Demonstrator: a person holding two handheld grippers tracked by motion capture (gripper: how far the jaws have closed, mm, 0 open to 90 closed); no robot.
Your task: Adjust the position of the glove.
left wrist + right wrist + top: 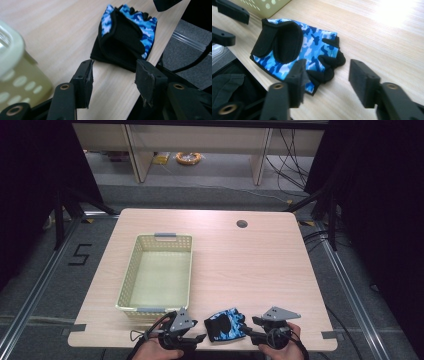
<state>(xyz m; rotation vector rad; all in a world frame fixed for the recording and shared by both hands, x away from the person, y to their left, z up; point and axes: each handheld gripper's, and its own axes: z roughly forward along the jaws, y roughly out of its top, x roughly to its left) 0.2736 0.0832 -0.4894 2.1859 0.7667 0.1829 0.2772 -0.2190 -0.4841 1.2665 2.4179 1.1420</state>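
A blue camouflage fingerless glove (225,324) with black trim lies flat at the table's near edge, between my two grippers. My left gripper (200,338) is just left of it and stands open; its jaws frame the glove's black cuff (117,47) from a short way off. My right gripper (248,334) is just right of the glove, also open, with the glove's short black finger stubs (324,67) lying close before its left jaw. Nothing is held by either. A pale green perforated basket (129,280) stands empty to the left.
The basket's corner (15,75) sits close beside my left gripper. A round cable hole (242,224) is at the table's far right. The glove lies near the table's front edge (215,347), beyond which the floor drops away.
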